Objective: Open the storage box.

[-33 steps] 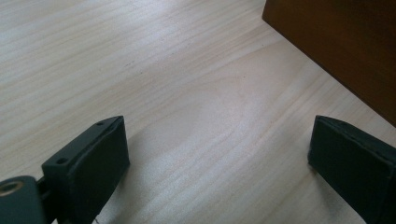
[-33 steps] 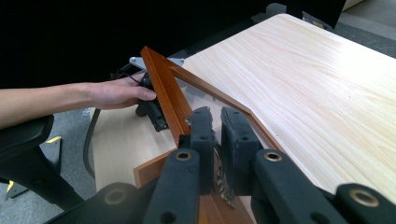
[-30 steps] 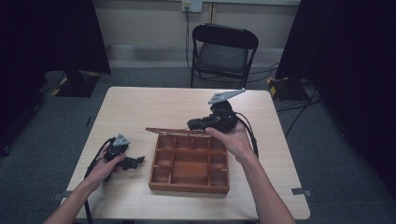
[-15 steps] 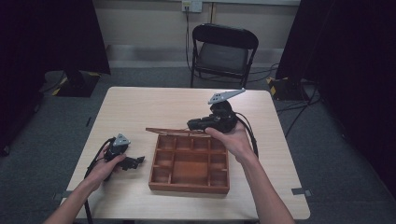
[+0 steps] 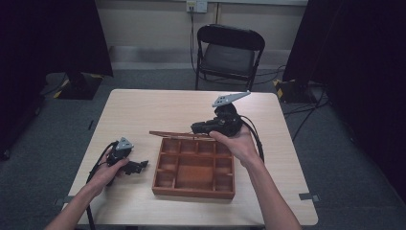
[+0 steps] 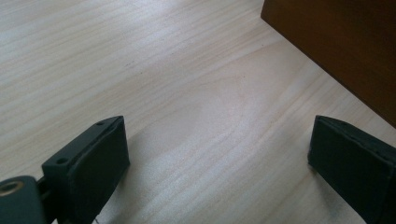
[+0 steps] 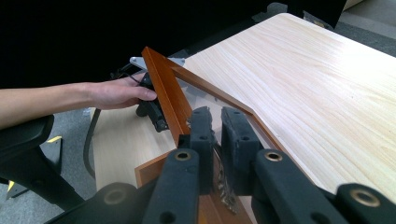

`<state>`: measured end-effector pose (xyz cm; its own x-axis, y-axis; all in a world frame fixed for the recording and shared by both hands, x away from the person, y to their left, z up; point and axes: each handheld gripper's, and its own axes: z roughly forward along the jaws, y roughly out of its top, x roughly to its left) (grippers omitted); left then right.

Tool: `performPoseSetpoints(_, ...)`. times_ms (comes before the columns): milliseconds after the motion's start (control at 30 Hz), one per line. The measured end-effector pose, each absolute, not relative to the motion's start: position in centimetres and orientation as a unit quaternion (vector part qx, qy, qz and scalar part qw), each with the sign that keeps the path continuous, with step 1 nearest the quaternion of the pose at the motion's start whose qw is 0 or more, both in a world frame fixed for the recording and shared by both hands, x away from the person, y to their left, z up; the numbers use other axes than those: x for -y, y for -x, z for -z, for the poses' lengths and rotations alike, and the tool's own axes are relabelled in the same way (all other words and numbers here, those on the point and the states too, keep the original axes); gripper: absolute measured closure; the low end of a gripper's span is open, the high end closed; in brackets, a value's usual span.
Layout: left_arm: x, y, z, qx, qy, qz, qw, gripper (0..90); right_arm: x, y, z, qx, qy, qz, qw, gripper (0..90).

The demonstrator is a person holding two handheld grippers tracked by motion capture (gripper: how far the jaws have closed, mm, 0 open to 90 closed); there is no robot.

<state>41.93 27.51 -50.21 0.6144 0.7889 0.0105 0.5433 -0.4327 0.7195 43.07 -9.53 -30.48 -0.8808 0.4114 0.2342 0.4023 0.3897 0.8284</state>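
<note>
High view: right gripper (image 5: 196, 128) at frame centre, jaws clamped on rear edge of lid (image 5: 178, 135), raised over back of wooden tray (image 5: 194, 191). Left gripper (image 5: 140, 166) lower left, resting on table (image 5: 158, 108), just beside tray. Left gripper view: jaws wide apart, nothing between. Right gripper view: lid's frame angled up, glass pane visible.

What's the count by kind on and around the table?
Grippers: 2, left and right
Wooden tray: 1
Tray lid, hinged and held up by the right gripper: 1
Table: 1
Folding chair: 1
Total: 6
</note>
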Motion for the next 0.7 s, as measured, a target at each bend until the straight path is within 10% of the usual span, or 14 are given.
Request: performPoseSetpoints(700, -27.52, -41.94, 50.20, -0.402, -0.828, -0.177, 0.349, 4.4, 9.53, -43.09, 30.47, -0.834, -0.242, -0.496, 0.005, 84.0)
